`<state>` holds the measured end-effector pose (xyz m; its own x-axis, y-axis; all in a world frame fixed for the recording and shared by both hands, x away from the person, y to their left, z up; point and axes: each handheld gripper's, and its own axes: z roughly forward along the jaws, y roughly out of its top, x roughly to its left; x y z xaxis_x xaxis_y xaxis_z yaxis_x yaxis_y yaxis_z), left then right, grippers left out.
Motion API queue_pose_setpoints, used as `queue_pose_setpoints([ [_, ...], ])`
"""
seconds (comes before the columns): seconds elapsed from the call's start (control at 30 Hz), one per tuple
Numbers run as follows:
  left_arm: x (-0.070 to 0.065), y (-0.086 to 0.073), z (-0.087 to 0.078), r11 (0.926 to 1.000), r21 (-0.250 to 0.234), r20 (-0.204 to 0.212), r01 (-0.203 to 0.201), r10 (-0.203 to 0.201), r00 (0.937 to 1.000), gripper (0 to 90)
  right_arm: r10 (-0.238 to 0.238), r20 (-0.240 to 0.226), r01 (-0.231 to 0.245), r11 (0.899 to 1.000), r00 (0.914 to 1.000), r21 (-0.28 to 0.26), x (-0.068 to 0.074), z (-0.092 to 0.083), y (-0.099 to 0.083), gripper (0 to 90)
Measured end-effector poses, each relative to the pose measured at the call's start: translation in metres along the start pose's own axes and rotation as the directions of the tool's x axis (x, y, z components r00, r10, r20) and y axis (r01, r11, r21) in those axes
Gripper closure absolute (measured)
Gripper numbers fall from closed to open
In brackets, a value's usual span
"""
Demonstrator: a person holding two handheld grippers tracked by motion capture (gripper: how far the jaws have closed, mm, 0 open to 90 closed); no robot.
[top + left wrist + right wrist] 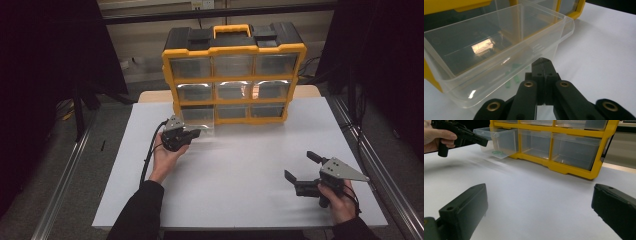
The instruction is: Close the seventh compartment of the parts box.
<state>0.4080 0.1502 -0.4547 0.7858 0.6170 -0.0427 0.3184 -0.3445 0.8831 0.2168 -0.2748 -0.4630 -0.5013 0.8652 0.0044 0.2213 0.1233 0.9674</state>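
Bottom-left clear drawer (499,50) found partly drawn out of the yellow organiser (233,75) at the far middle of the white surface (240,170), its front end overhanging the surface; left tongs (543,65) clenched on the drawer's front pull lip, thin clear plastic pinched between the jaw tips; right tongs (539,205) released, jaws wide with nothing between them, parked low at the near right, well apart from the organiser. Small green pieces (515,76) noted on the drawer floor near its front, kind not discernible. Step judged to be working this drawer along its slot. Recommended: pull or push straight along the slot line, level, without lifting or twisting the lip; pinch is narrow and off the drawer's middle, so skewing and binding against the yellow frame judged likely if force goes sideways; slow travel advised so the green pieces do not slide or spill; light organiser judged liable to creep across the surface, so bracing its frame with the idle right tongs advised if it starts to drag.
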Motion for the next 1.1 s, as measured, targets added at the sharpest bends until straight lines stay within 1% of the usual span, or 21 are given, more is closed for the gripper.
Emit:
queue_pose_setpoints([
  [0.03, 0.0, 0.0, 0.001, 1.0, -0.006, -0.011, -0.004, 0.004, 0.9999, 90.0, 0.001, 0.002, -0.001, 1.0, 1.0, 0.0, 0.0, 0.0, 0.0, 0.4],
  [0.07, 0.0, 0.0, 0.001, 0.9999, -0.006, -0.004, 0.008, -0.008, 1.0, 90.0, 0.004, 0.0, -0.004, 1.0, 1.0, 0.001, 0.0, 0.0, 0.0, 0.4],
  [0.1, 0.001, 0.0, 0.002, 1.0, -0.008, 0.003, 0.004, -0.004, 1.0, 90.0, 0.007, 0.001, -0.007, 1.0, 1.0, 0.0, 0.0, 0.0, 0.0, 0.4],
  [0.13, 0.001, 0.001, 0.003, 1.0, -0.004, -0.002, -0.003, 0.003, 1.0, 90.0, 0.002, -0.001, -0.002, 1.0, 1.0, 0.002, 0.0, 0.0, 0.0, 0.4],
  [0.17, -0.001, 0.001, 0.003, 1.0, -0.002, -0.002, 0.005, -0.005, 1.0, 90.0, 0.006, 0.002, -0.006, 1.0, 1.0, -0.001, 0.0, 0.0, 0.0, 0.4],
  [0.23, 0.0, 0.002, 0.004, 1.0, -0.005, 0.0, -0.008, 0.008, 1.0, 90.0, 0.006, 0.003, -0.006, 1.0, 1.0, -0.001, 0.0, 0.0, 0.0, 0.4],
  [0.27, -0.001, 0.003, 0.004, 1.0, 0.003, -0.01, -0.003, 0.003, 0.9999, 90.0, 0.001, -0.001, -0.001, 1.0, 1.0, 0.0, 0.0, 0.0, 0.0, 0.4],
  [0.3, -0.001, 0.003, 0.005, 1.0, -0.003, -0.003, -0.003, 0.003, 1.0, 90.0, 0.002, -0.002, -0.002, 1.0, 1.0, 0.003, 0.0, 0.0, 0.0, 0.4],
  [0.33, -0.001, 0.003, 0.005, 0.9999, -0.002, -0.006, -0.013, 0.013, 0.9999, 90.0, 0.007, 0.0, -0.007, 1.0, 1.0, 0.001, 0.0, 0.0, 0.0, 0.4],
  [0.4, -0.001, 0.004, 0.005, 0.9998, 0.009, -0.01, -0.017, 0.017, 0.9998, 90.0, 0.006, 0.001, -0.006, 1.0, 1.0, -0.001, 0.0, 0.0, 0.0, 0.4],
  [0.43, -0.002, 0.004, 0.006, 1.0, 0.002, -0.005, -0.009, 0.009, 0.9999, 90.0, 0.006, 0.002, -0.006, 1.0, 1.0, 0.0, 0.0, 0.0, 0.0, 0.4],
  [0.6, 0.0, 0.007, 0.006, 0.9995, 0.014, -0.008, -0.03, 0.03, 0.9995, 90.0, 0.009, 0.002, -0.009, 1.0, 1.0, 0.003, 0.0, 0.0, 0.0, 0.4],
  [0.63, 0.0, 0.007, 0.006, 0.9994, 0.017, -0.013, -0.031, 0.031, 0.9994, 90.0, 0.007, 0.0, -0.007, 1.0, 1.0, 0.001, 0.0, 0.0, 0.0, 0.4],
  [0.67, 0.0, 0.007, 0.006, 0.9997, 0.012, -0.013, -0.02, 0.02, 0.9997, 90.0, 0.009, 0.001, -0.009, 1.0, 1.0, 0.003, 0.0, 0.0, 0.0, 0.4],
  [0.77, 0.001, 0.009, 0.006, 0.9992, 0.016, -0.021, -0.035, 0.036, 0.9992, 90.0, 0.008, 0.0, -0.008, 1.0, 1.0, 0.002, 0.0, 0.0, 0.0, 0.4],
  [0.83, 0.001, 0.009, 0.006, 0.9997, 0.008, -0.013, -0.025, 0.025, 0.9996, 90.0, 0.009, -0.001, -0.009, 1.0, 1.0, 0.002, 0.0, 0.0, 0.0, 0.4],
  [0.9, 0.002, 0.01, 0.006, 0.9994, 0.01, -0.018, -0.032, 0.033, 0.9993, 90.0, 0.008, 0.0, -0.008, 1.0, 1.0, 0.002, 0.0, 0.0, 0.0, 0.4],
  [0.93, 0.001, 0.01, 0.007, 0.9998, 0.006, -0.016, -0.017, 0.017, 0.9997, 90.0, 0.008, 0.0, -0.008, 1.0, 1.0, 0.002, 0.0, 0.0, 0.0, 0.4],
  [1.0, 0.001, 0.01, 0.008, 0.9997, 0.011, -0.016, -0.021, 0.021, 0.9997, 90.0, 0.007, 0.001, -0.007, 1.0, 1.0, 0.001, 0.0, 0.001, 0.0, 0.4],
  [1.03, 0.002, 0.011, 0.008, 0.9994, 0.014, -0.016, -0.032, 0.032, 0.9994, 90.0, 0.006, 0.002, -0.006, 1.0, 1.0, 0.001, 0.0, 0.001, 0.0, 0.4],
  [1.1, 0.002, 0.011, 0.008, 0.9994, 0.013, -0.023, -0.031, 0.031, 0.9992, 90.0, 0.004, 0.0, -0.004, 1.0, 1.0, 0.001, 0.0, 0.001, 0.0, 0.4],
])
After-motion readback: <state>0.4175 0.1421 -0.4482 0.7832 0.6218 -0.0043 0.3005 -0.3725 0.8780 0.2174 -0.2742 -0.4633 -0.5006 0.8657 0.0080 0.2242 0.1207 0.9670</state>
